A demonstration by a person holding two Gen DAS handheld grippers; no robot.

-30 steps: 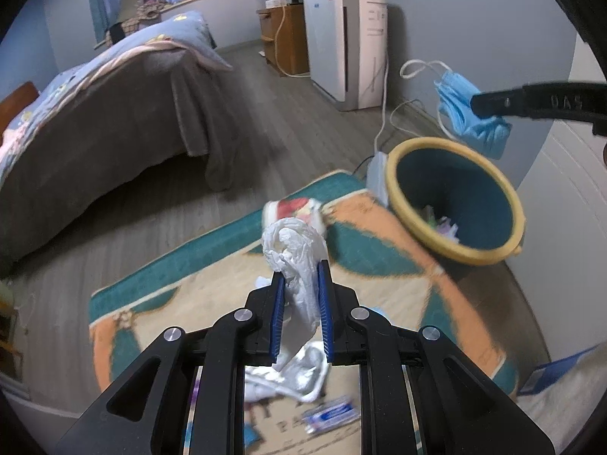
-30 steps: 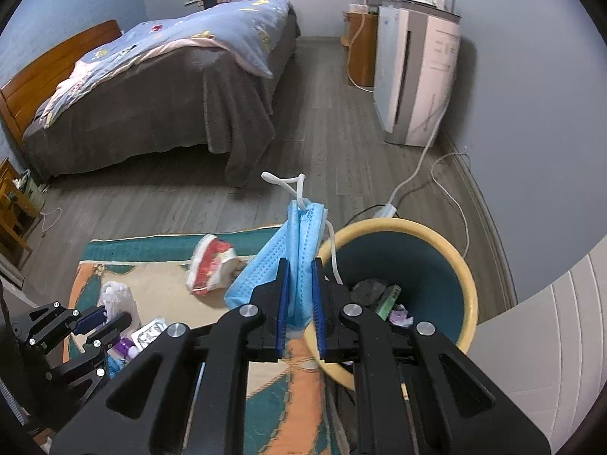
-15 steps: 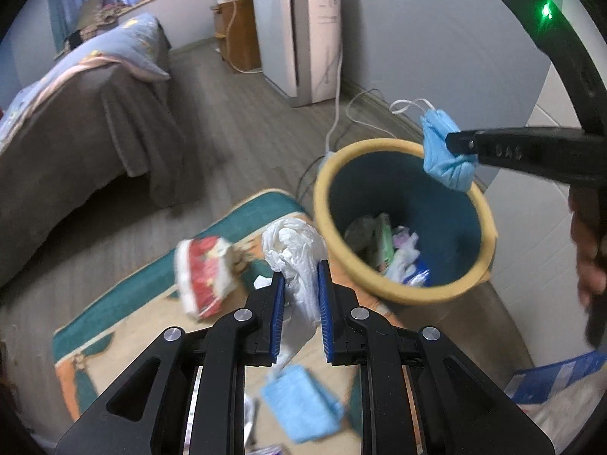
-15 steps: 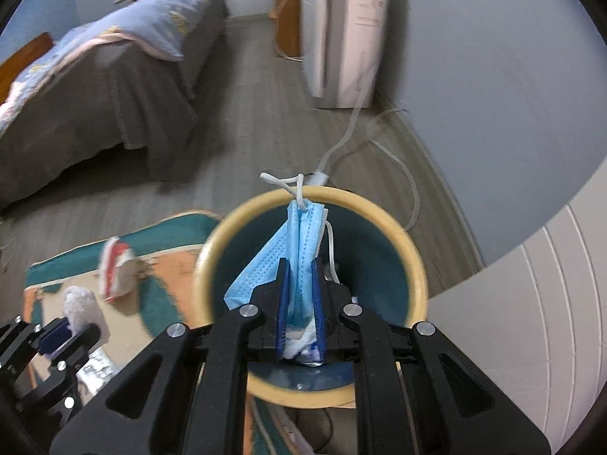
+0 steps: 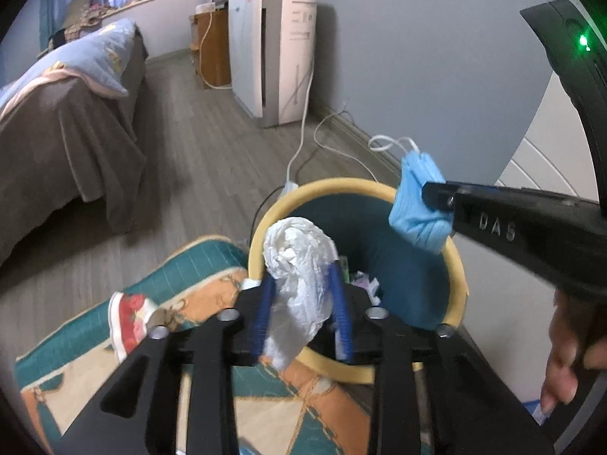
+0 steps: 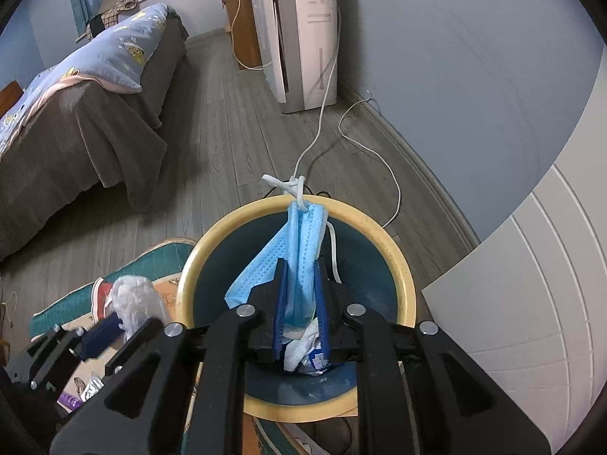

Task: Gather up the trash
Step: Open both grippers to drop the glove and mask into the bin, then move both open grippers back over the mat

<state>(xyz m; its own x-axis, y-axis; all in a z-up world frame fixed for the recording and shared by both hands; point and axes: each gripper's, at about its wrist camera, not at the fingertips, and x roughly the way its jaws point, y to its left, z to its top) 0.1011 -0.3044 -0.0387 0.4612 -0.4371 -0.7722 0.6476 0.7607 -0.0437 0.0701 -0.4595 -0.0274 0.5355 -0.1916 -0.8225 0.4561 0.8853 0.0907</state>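
Crinkled white plastic bag [image 5: 299,265], wood floor [image 5: 212,159]

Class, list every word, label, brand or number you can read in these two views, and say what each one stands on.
"DAS": pale raised letters on the side of the black right tongs, seen in the left wrist view.
Grey printed lines on the tall white air purifier: too small to read.
Crumpled printed wrappers on the patterned teal and orange rug: blurred, unreadable.
Nothing else bears readable text.

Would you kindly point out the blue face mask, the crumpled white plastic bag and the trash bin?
blue face mask [image 6: 299,250]: right wrist view, pleated middle.
crumpled white plastic bag [image 5: 299,254]: left wrist view, bunched upper part.
trash bin [image 6: 383,235]: right wrist view, yellow rim, far right.
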